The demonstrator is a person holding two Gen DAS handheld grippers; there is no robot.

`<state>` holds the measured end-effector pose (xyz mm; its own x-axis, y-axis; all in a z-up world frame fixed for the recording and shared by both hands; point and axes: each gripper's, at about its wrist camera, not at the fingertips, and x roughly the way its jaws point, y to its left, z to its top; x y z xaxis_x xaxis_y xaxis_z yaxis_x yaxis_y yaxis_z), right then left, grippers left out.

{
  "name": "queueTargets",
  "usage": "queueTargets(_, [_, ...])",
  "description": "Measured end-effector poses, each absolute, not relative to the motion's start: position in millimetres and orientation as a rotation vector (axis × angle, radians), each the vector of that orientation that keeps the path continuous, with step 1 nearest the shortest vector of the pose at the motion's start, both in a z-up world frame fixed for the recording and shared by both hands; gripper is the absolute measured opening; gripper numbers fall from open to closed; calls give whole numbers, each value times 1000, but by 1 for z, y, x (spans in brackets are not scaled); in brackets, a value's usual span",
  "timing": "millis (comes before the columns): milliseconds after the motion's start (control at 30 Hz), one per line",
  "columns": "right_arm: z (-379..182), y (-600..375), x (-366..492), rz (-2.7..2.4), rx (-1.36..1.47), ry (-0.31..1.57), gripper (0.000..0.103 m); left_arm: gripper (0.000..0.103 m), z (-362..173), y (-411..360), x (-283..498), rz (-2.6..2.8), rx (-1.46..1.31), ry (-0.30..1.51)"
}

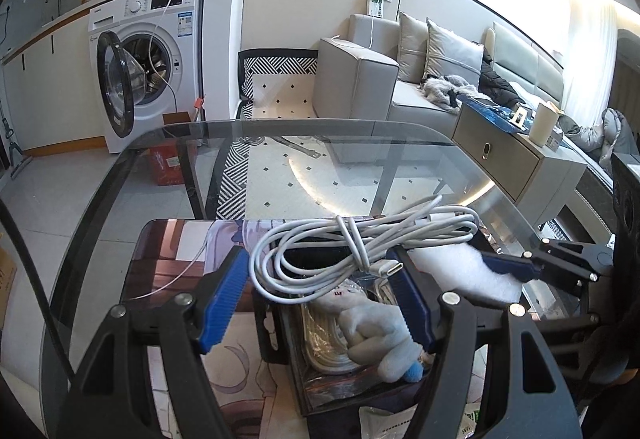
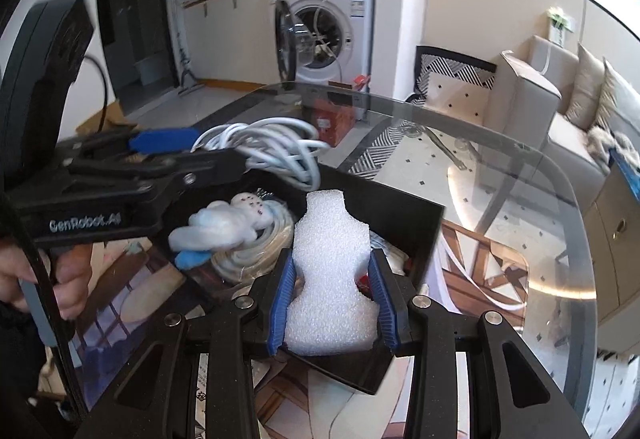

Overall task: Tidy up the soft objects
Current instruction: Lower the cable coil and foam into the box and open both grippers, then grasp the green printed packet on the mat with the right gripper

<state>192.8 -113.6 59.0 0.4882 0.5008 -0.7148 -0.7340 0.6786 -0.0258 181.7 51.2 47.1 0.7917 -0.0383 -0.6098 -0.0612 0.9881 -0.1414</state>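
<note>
Right gripper (image 2: 334, 299) squeezes the foam piece (image 2: 330, 259) over the black box (image 2: 416, 231); at ten o'clock, left gripper (image 1: 320, 295) clamps the cable bundle (image 1: 360, 243), fingers half-spread.

Home living area, washing machine (image 1: 152, 55), grey sofa (image 1: 400, 79), glass table (image 1: 360, 159)

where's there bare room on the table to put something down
Free: the far half of the glass table, beyond the black box. The mat's left part holds only a thin wire. Crowded: the box, with a plush toy, coiled cords, and the white cable and foam above it.
</note>
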Motion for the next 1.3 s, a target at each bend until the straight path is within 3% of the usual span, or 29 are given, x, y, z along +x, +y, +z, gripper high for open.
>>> queueTargets(267, [54, -101, 199, 815, -393, 743, 40, 70, 44, 48, 187, 3, -147, 665])
queueTargets(433, [64, -112, 185, 809, -398, 685, 76, 71, 44, 45, 191, 2, -132, 669])
queueTargets(767, [77, -137, 174, 754, -362, 649, 84, 76, 39, 32, 193, -27, -84, 696])
queueTargets(933, [80, -146, 166, 740, -348, 637, 90, 100, 44, 28, 181, -51, -88, 680])
queueTargets(1300, [76, -166, 149, 704, -287, 641, 102, 103, 51, 29, 142, -52, -69, 637])
